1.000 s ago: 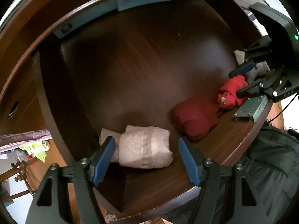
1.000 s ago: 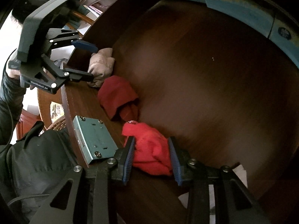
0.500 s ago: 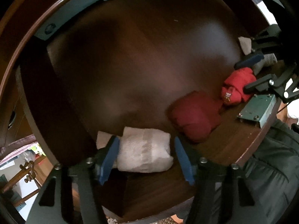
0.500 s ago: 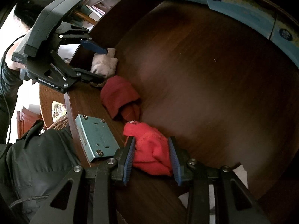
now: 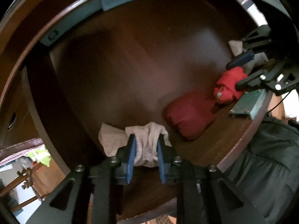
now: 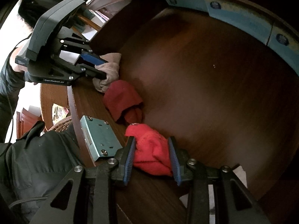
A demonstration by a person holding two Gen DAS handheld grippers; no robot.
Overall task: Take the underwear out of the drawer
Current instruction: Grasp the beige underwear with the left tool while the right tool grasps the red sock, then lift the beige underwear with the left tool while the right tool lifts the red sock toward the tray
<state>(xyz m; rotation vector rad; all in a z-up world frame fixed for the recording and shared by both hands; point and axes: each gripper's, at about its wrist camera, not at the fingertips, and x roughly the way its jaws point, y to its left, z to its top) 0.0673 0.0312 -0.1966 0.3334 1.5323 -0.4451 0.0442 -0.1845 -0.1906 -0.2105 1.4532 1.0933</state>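
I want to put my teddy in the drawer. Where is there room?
Most of the drawer floor is bare, from the blue-taped back wall forward. The front edge is crowded: beige bundle, dark red bundle, bright red bundle.

The drawer (image 5: 142, 59) floor is smeared by blur in both views, so its grain cannot be read. In the left wrist view the right gripper (image 5: 241, 72) runs off the right edge, and a pale cloth (image 5: 235, 46) behind it is mostly hidden. In the right wrist view a white scrap (image 6: 238, 173) is largely covered by that gripper's own frame, and the cluttered items (image 5: 37, 156) outside the drawer are too small to identify.
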